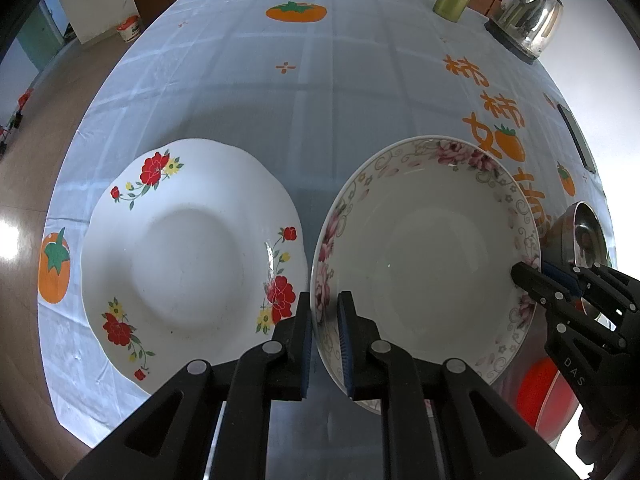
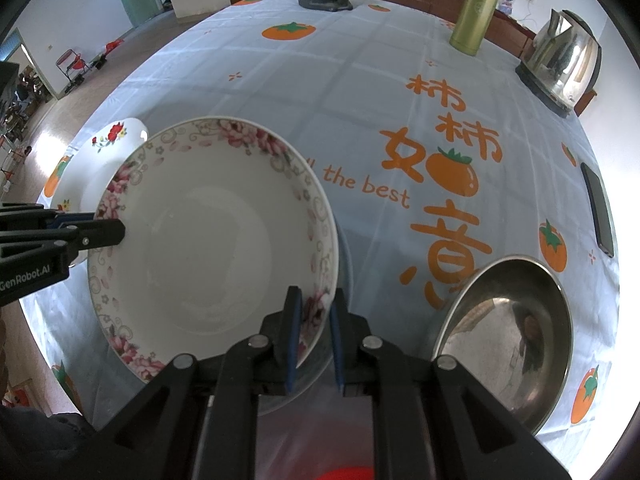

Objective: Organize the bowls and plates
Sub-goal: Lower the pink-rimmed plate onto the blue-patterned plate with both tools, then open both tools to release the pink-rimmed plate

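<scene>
Both the left gripper (image 1: 325, 336) and right gripper (image 2: 315, 332) clamp the white bowl's (image 2: 208, 248) pink-flowered rim.

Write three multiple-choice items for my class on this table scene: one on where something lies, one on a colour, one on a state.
1. Where does the steel bowl lie relative to the pink-flowered bowl in the right wrist view?
A. To its right
B. Inside it
C. Beyond it, by the kettle

2. What colour are the big flowers on the scalloped plate?
A. Blue
B. Red
C. Purple

3. How is the pink-flowered bowl held?
A. By no gripper
B. By the left hand-held gripper only
C. By both hand-held grippers on opposite rim edges

Key: 1 A, the steel bowl sits on the cloth at the right. 2 B, red blooms with small yellow ones ring the plate. 3 C, the left hand-held gripper and the right hand-held gripper each pinch the rim.
</scene>
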`<state>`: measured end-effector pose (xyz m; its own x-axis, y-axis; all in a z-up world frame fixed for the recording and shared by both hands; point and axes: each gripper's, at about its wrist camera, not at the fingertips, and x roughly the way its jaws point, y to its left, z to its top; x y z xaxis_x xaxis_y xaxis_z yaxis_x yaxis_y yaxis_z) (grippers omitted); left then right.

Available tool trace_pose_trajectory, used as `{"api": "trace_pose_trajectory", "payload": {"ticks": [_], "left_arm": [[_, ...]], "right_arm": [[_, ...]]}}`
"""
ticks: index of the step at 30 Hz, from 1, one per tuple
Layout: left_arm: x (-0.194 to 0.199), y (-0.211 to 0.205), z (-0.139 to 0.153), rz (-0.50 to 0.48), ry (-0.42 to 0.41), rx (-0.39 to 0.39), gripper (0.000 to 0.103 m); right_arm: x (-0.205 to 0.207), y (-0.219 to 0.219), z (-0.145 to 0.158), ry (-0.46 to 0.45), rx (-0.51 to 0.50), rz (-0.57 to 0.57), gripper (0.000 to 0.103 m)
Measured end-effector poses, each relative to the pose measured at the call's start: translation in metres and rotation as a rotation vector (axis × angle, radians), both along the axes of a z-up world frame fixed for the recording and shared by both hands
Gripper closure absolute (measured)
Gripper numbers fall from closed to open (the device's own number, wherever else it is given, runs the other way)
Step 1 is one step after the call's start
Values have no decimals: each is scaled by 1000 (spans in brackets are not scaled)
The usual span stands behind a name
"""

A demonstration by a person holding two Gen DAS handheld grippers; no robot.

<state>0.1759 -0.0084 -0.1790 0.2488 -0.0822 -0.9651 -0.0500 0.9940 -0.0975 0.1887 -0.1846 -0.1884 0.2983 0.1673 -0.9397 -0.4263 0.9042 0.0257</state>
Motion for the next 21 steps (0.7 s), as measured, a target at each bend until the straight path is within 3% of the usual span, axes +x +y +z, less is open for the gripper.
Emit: {"api": "trace_pose_trajectory", "payload": {"ticks": [21], "left_arm": [[-4, -3, -3, -3, 11, -1, 87]], "right_arm": [[-6, 3, -1, -31, -19, -10, 87]]}}
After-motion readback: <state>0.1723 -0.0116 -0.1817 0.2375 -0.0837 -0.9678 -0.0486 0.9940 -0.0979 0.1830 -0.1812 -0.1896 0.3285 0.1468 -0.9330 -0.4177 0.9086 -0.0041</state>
